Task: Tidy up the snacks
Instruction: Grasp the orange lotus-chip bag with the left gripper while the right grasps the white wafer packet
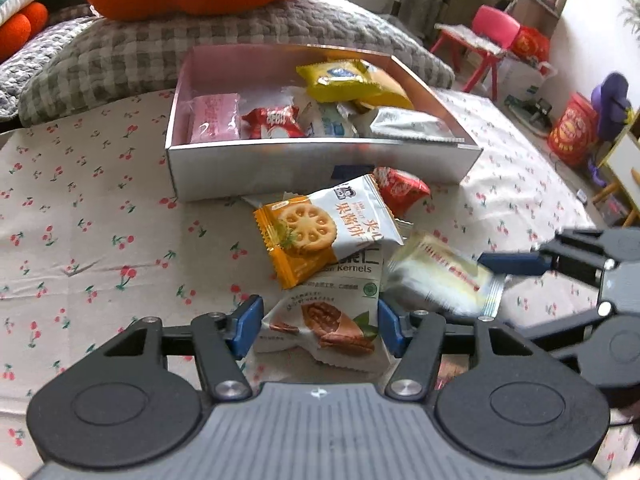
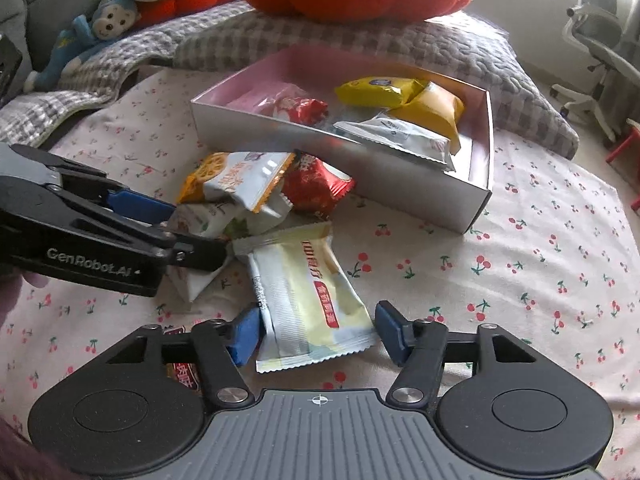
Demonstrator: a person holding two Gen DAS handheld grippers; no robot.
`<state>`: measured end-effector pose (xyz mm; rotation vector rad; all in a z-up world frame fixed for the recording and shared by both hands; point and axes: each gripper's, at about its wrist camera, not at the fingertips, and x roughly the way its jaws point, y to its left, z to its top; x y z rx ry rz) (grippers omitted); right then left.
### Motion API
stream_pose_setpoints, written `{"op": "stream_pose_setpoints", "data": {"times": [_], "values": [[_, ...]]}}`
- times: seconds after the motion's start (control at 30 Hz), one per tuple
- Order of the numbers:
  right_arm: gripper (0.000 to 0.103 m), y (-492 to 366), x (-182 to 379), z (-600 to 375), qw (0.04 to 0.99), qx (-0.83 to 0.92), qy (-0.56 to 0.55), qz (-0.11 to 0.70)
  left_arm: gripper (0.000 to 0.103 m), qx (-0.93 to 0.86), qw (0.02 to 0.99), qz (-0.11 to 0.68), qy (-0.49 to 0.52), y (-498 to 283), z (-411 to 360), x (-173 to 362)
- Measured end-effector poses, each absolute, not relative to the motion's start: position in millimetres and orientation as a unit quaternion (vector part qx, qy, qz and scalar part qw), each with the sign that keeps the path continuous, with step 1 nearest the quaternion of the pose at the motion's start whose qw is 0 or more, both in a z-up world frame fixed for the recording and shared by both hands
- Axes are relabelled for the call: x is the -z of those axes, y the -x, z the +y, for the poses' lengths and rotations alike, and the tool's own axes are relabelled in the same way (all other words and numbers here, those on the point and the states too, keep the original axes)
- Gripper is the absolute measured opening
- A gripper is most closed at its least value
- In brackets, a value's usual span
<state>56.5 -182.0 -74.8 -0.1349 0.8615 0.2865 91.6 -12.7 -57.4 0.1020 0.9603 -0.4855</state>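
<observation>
In the left wrist view, your left gripper is half open around the pecan packet on the cherry bedsheet, its pads touching the packet's edges. The snack box sits behind.

In the right wrist view, your right gripper is half open around the pale yellow packet; I cannot tell if it squeezes.

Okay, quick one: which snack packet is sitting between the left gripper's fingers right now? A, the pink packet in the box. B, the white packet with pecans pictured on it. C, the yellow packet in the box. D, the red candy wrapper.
B: in the left wrist view the left gripper has its blue pads on either side of the white pecan kernels packet, which lies on the cherry-print sheet.
</observation>
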Motion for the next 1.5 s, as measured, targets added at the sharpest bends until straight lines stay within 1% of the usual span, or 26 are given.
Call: {"op": "stream_pose_setpoints", "data": {"times": [0.27, 0.4, 0.47, 0.53, 0.63, 0.77, 0.83, 1.0, 1.17, 1.27, 1.43, 1.5], "values": [[0.058, -53.1, 71.8, -194.7, 0.895, -0.113, 0.067, 0.426, 0.057, 0.233, 0.842, 0.481, -0.071, -72.5, 10.0, 54.4], [0.058, -51.8, 70.6, -201.1, 0.892, -0.108, 0.056, 0.435, 0.06, 0.246, 0.83, 0.493, -0.084, -59.5, 19.6, 55.8], [0.058, -50.9, 70.7, -202.8, 0.89, -0.107, 0.054, 0.439, 0.064, 0.252, 0.828, 0.491, -0.098, -54.1, 22.1, 55.6], [0.06, -49.9, 70.9, -203.5, 0.889, -0.111, 0.054, 0.441, 0.074, 0.254, 0.828, 0.486, -0.115, -51.0, 22.7, 55.4], [0.061, -49.3, 71.1, -204.3, 0.887, -0.116, 0.051, 0.444, 0.081, 0.252, 0.832, 0.477, -0.127, -52.0, 23.1, 54.8], [0.064, -50.2, 70.7, -204.6, 0.886, -0.12, 0.046, 0.445, 0.086, 0.249, 0.842, 0.465, -0.113, -57.4, 24.1, 50.1], [0.065, -51.2, 70.2, -205.1, 0.887, -0.12, 0.039, 0.445, 0.093, 0.244, 0.849, 0.458, -0.097, -59.1, 23.9, 47.9], [0.066, -55.4, 69.8, -204.7, 0.886, -0.12, 0.02, 0.448, 0.096, 0.229, 0.863, 0.445, -0.068, -65.4, 14.2, 46.0], [0.066, -58.9, 70.5, -205.2, 0.885, -0.117, 0.0, 0.45, 0.095, 0.209, 0.87, 0.444, -0.038, -72.5, 8.4, 45.9], [0.066, -60.3, 70.5, -205.5, 0.885, -0.117, -0.009, 0.451, 0.09, 0.195, 0.874, 0.444, -0.023, -75.1, 9.6, 46.7], [0.066, -59.1, 71.3, -201.7, 0.885, -0.122, -0.005, 0.45, 0.074, 0.183, 0.872, 0.454, 0.0, -77.4, 11.3, 51.3], [0.064, -58.0, 71.5, -199.4, 0.886, -0.123, 0.002, 0.448, 0.07, 0.181, 0.871, 0.457, 0.006, -76.6, 11.8, 51.7]]}}
